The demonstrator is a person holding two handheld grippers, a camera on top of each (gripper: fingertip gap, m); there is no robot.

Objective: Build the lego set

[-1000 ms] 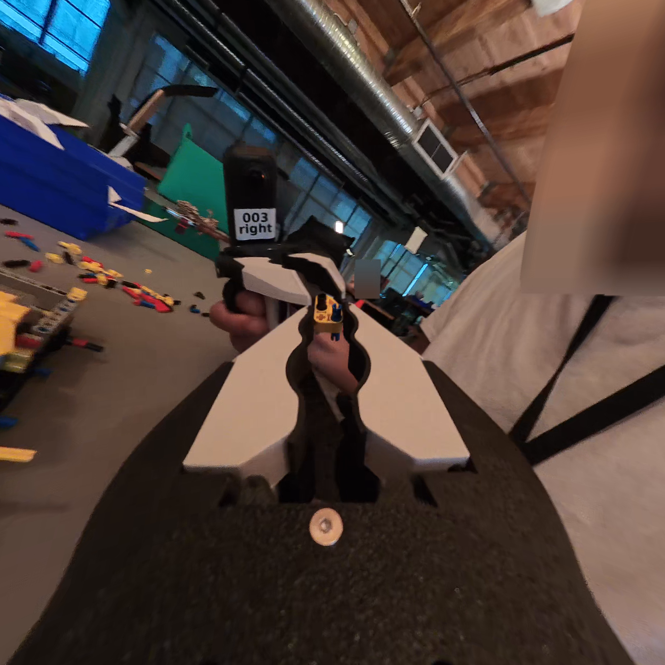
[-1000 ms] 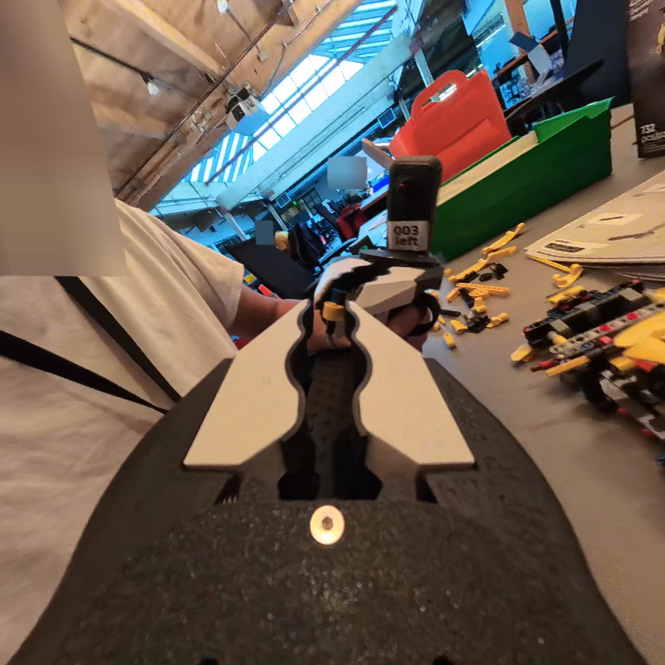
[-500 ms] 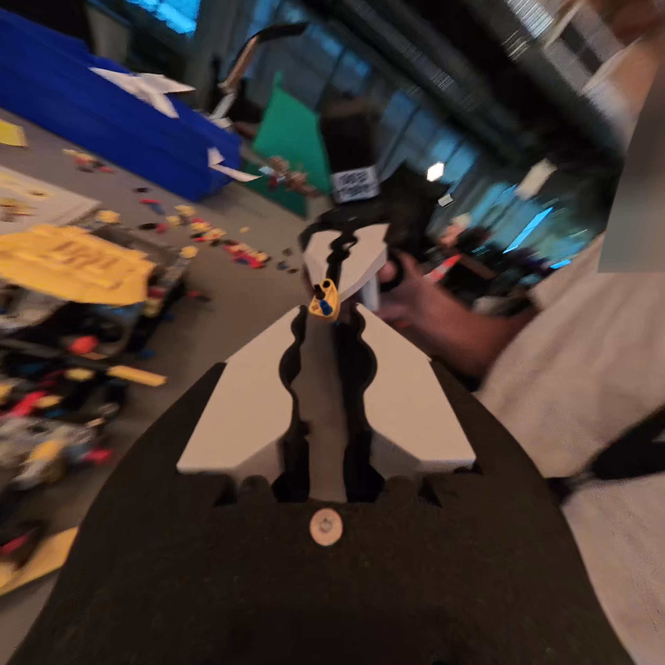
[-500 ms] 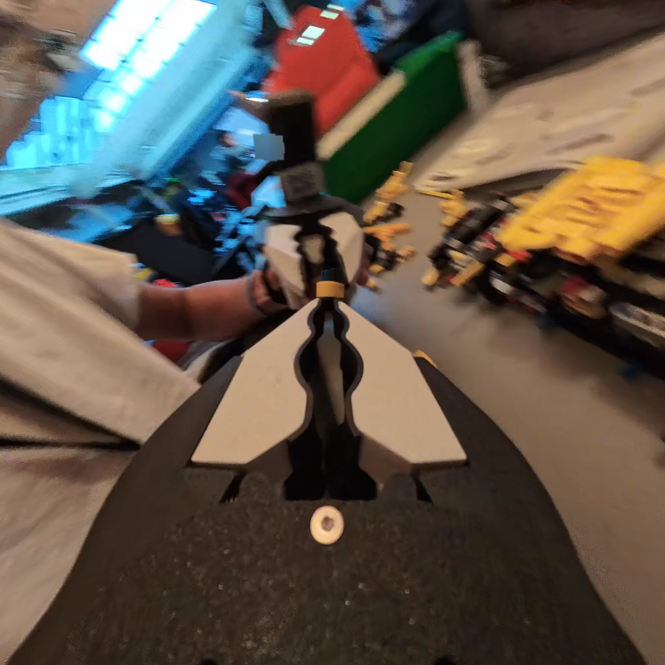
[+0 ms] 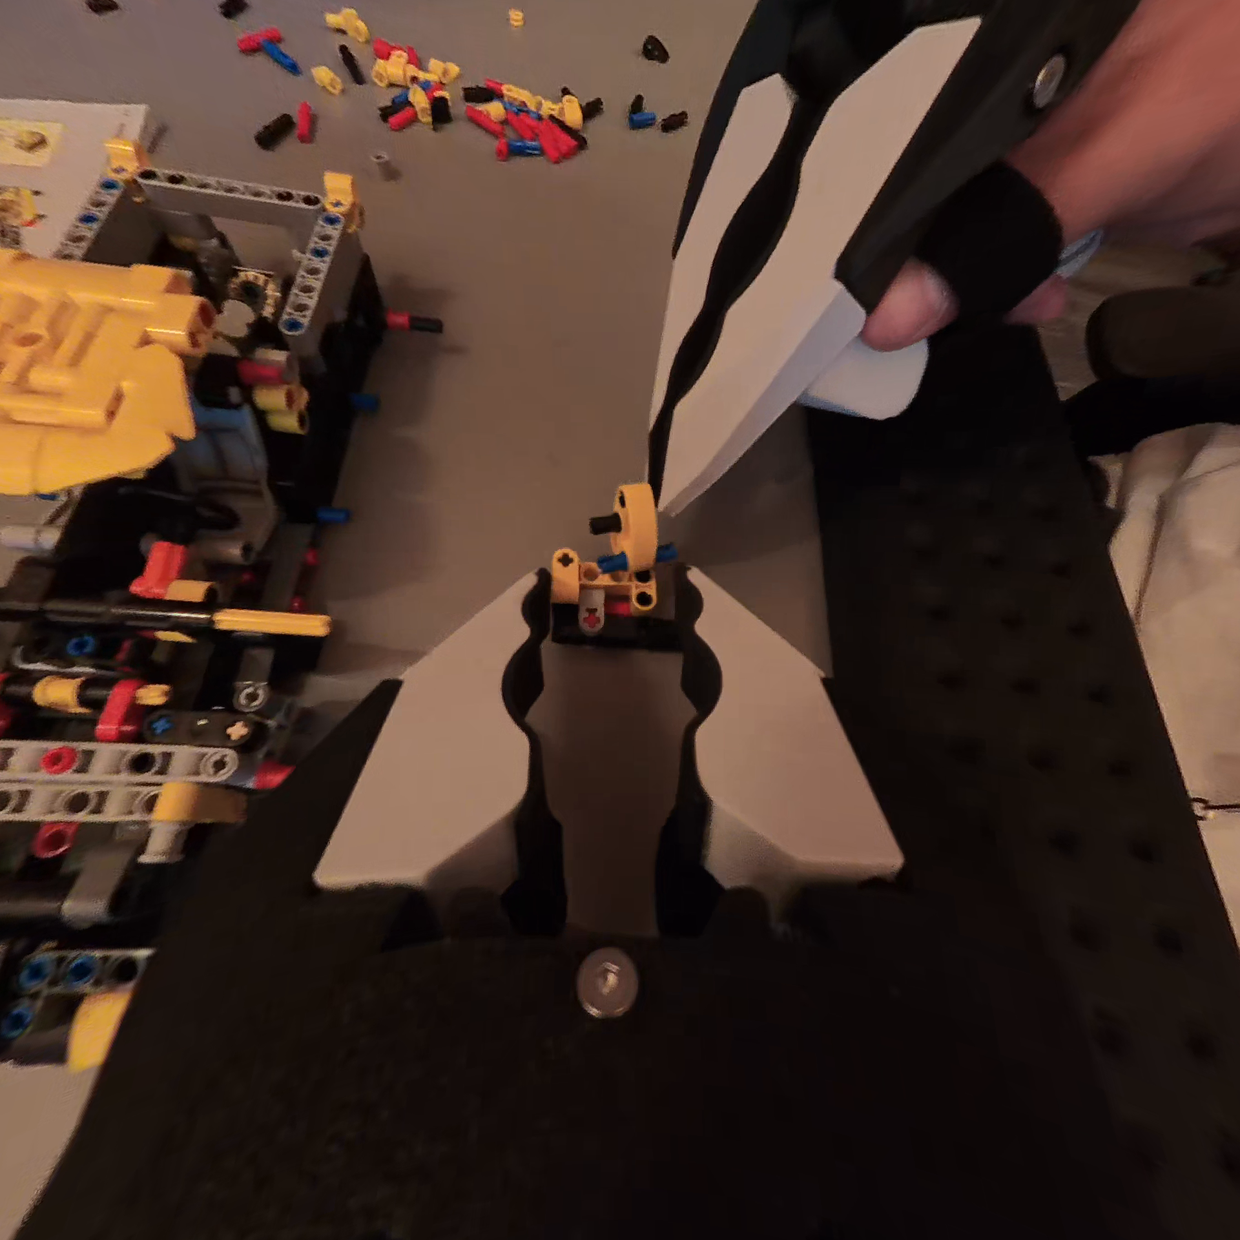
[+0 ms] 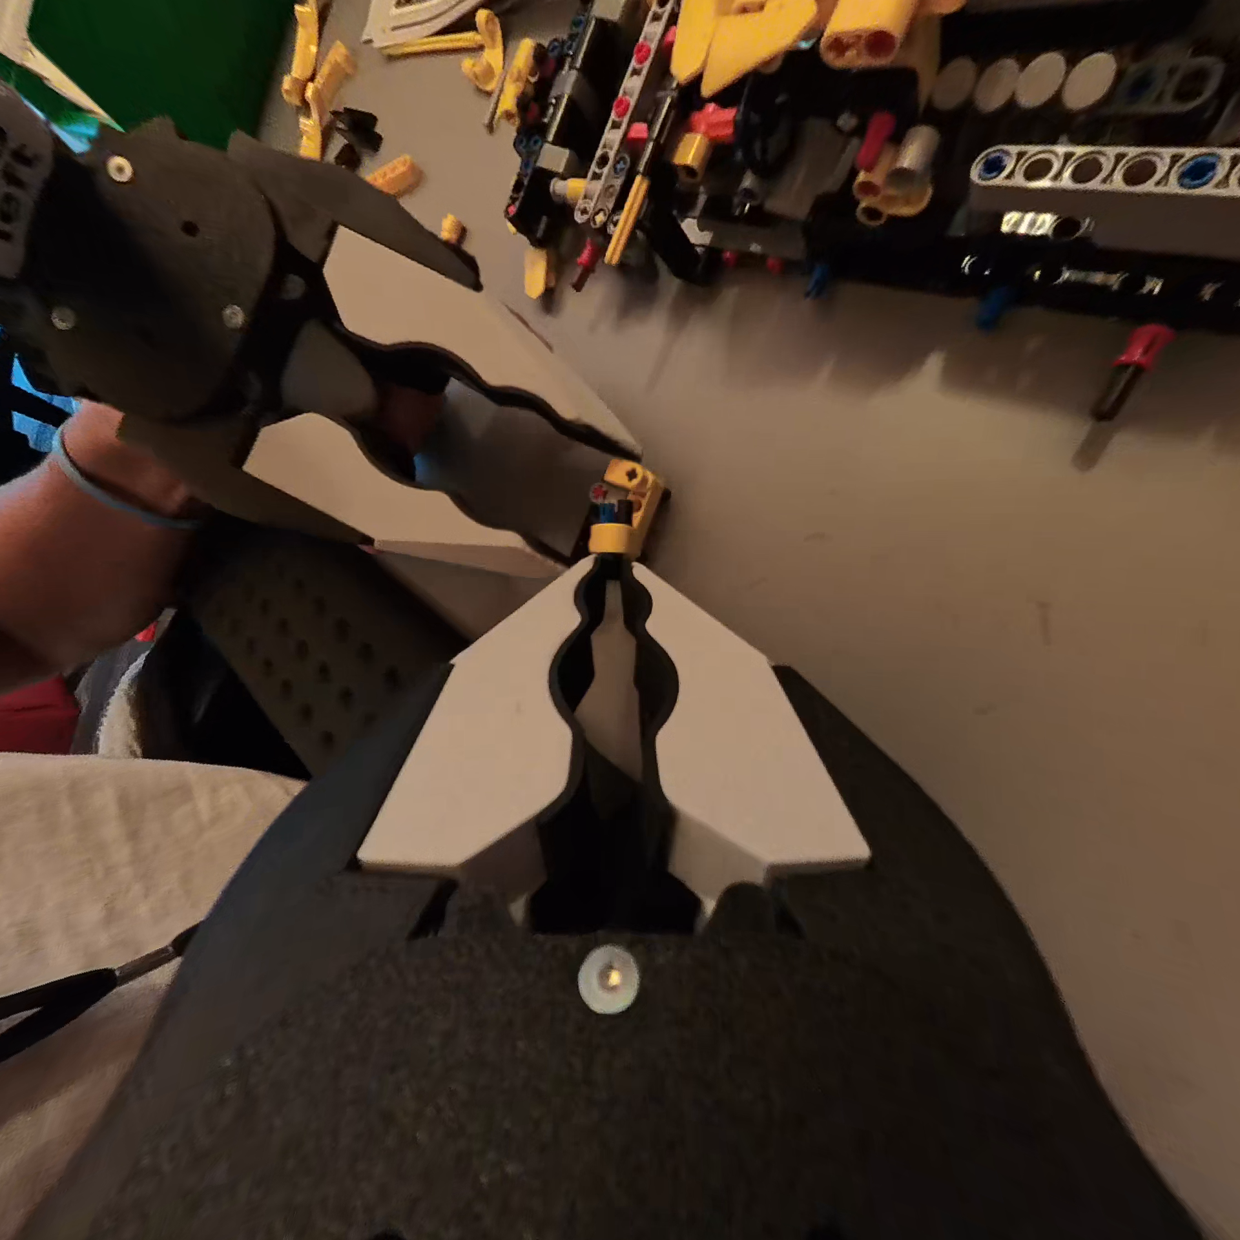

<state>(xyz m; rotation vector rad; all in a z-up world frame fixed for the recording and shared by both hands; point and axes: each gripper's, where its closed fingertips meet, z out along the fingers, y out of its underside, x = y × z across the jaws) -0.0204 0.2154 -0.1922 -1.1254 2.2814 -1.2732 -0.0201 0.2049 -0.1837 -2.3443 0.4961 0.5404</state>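
While the model (image 5: 154, 510) fills the frame's left side w/ loose pins (image 5: 470, 100) scattered at top, a small yellow subassembly (image 5: 607, 590) at centre is pinched by the left gripper (image 5: 610, 604); its yellow connector (image 5: 634, 527) is met by the right gripper (image 6: 614, 567), fingers pressed together, from upper right.

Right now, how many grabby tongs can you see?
2. Left white plastic tongs hold the small yellow-and-black lego assembly; right white plastic tongs pinch its round yellow connector.
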